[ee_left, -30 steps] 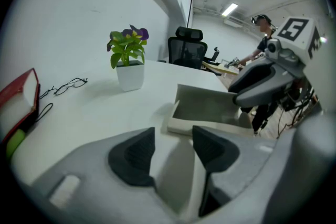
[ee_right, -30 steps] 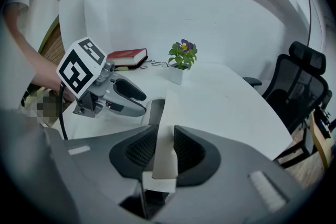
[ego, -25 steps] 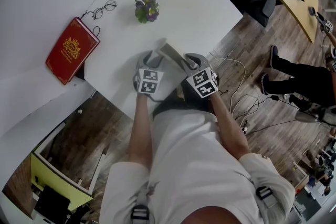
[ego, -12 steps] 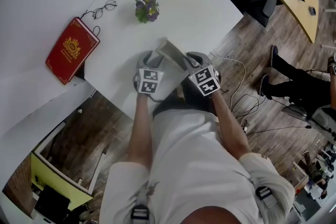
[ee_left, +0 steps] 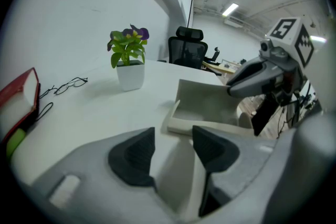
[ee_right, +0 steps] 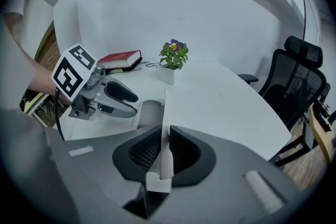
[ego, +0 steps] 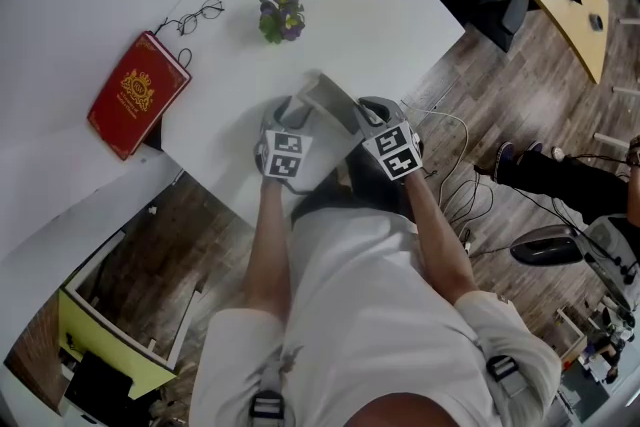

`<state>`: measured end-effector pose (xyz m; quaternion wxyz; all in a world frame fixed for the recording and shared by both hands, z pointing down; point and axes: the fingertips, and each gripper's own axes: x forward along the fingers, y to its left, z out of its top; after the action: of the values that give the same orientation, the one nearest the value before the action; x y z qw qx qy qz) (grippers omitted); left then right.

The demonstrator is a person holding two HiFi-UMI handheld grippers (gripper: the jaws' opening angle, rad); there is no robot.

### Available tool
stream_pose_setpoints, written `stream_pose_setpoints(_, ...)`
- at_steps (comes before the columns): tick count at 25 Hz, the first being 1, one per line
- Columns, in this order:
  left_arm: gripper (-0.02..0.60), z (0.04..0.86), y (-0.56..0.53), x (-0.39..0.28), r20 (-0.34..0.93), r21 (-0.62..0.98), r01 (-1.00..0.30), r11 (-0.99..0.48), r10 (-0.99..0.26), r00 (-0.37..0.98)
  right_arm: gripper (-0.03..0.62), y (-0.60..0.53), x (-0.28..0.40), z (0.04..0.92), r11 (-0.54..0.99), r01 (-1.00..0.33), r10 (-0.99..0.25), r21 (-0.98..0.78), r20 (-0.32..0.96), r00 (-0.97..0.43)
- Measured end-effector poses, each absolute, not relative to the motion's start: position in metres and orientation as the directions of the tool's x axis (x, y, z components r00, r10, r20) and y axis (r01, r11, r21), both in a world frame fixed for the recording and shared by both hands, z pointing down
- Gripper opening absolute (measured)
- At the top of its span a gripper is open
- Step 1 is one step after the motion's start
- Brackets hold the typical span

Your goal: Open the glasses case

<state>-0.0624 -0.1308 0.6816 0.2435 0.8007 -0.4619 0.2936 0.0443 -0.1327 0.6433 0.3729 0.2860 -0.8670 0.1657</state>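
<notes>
Glasses case (ego: 322,95), pale grey and rectangular, sits on the white worktop (ego: 380,5) between the left tongs (ego: 290,111) and right tongs (ego: 358,113) in the head view, with its lid raised. In the left gripper view, the left tongs stand spread and empty, just short of its tray (ee_left: 210,126). In the right gripper view, the right tongs have just been closing and pinch the thin lid (ee_right: 164,113); lifting seems under way, and the next move likely calls for swinging it further back.

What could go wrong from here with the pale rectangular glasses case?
The right gripper, whose jaws have just been closing, pinches only the thin raised lid; it may slip out or bend. The left gripper stands open and is not pressing the shallow tray, so the tray could lift or slide.
</notes>
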Motion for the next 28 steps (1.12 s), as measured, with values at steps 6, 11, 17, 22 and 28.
stream_pose_setpoints(6, 0.227, 0.682, -0.130, -0.063, 0.695, 0.119, -0.883, -0.453, -0.597, 0.400, 0.037, -0.134, 0.046, 0.644, 0.778, -0.625, -0.375, -0.073, 0.744, -0.554)
stream_pose_setpoints(11, 0.227, 0.682, -0.130, -0.062, 0.695, 0.117, -0.883, -0.454, -0.597, 0.400, 0.031, -0.137, 0.048, 0.645, 0.773, -0.631, -0.380, -0.068, 0.747, -0.546)
stream_pose_setpoints(17, 0.227, 0.682, -0.131, -0.063, 0.695, 0.118, -0.883, -0.454, -0.597, 0.400, 0.028, -0.139, 0.049, 0.647, 0.771, -0.634, -0.385, -0.063, 0.747, -0.542)
stream_pose_setpoints(22, 0.227, 0.682, -0.131, -0.063, 0.695, 0.119, -0.883, -0.454, -0.597, 0.401, 0.025, -0.141, 0.052, 0.648, 0.764, -0.642, -0.388, -0.064, 0.749, -0.537)
stream_pose_setpoints(28, 0.227, 0.682, -0.131, -0.063, 0.695, 0.120, -0.882, -0.456, -0.596, 0.403, 0.021, -0.144, 0.055, 0.648, 0.752, -0.657, -0.402, -0.055, 0.751, -0.523)
